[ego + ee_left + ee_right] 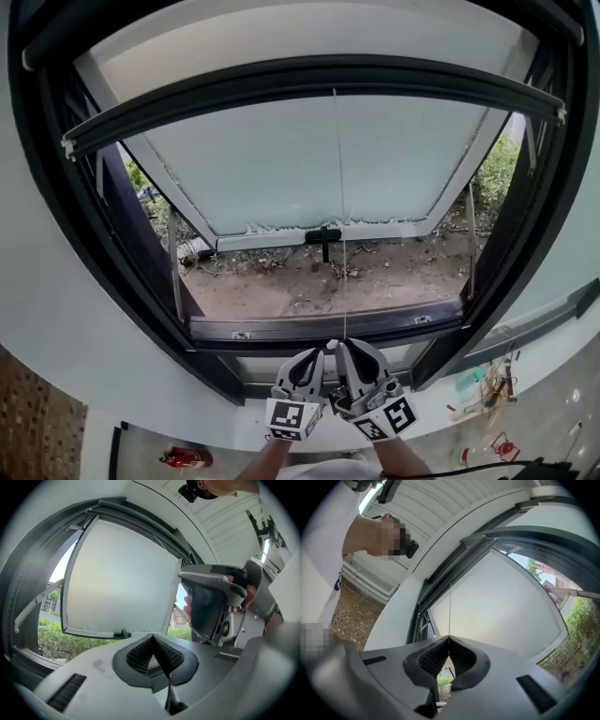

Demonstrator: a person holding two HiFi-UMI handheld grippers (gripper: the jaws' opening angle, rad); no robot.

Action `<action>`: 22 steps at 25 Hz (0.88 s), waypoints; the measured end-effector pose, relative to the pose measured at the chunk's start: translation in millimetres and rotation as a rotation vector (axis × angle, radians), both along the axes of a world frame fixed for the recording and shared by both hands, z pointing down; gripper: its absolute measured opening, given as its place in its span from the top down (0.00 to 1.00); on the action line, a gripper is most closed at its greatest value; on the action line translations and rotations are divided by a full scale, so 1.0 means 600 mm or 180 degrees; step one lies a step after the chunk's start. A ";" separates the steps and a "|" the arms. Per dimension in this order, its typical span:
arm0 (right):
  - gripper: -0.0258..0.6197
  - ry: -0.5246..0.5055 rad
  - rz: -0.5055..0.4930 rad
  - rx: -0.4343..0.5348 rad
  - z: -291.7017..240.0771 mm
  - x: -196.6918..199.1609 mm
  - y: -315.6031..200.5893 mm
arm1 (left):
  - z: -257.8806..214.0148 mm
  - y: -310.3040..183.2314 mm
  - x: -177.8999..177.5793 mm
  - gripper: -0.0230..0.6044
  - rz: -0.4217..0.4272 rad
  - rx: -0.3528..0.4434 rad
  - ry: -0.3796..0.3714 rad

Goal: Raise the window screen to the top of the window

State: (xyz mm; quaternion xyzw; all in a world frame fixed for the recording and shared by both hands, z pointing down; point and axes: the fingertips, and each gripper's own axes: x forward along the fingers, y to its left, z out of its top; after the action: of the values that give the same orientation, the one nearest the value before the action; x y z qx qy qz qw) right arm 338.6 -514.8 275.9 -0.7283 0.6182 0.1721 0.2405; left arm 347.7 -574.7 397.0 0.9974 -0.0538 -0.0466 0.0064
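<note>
right gripper [343,346] pinches the thin pull cord [339,216], left gripper [317,354] shut empty beside it, screen bar [309,80] high in the window [309,328]: best let cord rise slow & straight w/ tension kept

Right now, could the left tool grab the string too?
Probably yes. The string hangs right beside the left tool, with nothing between them. The right tool pinches it. The left tool's jaws are shut, so they would need to open first.
</note>
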 end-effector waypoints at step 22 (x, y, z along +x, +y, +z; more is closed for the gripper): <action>0.96 0.0211 -0.0294 0.0532 -0.204 -0.011 -0.014 | -0.042 -0.016 -0.037 0.96 -0.0155 -0.0003 0.0082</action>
State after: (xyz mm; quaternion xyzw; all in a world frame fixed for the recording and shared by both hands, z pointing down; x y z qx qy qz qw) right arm 332.1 -523.4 153.2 -0.6703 0.6422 0.2358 0.2874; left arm 325.7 -584.1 371.5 0.9952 -0.0779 -0.0596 0.0065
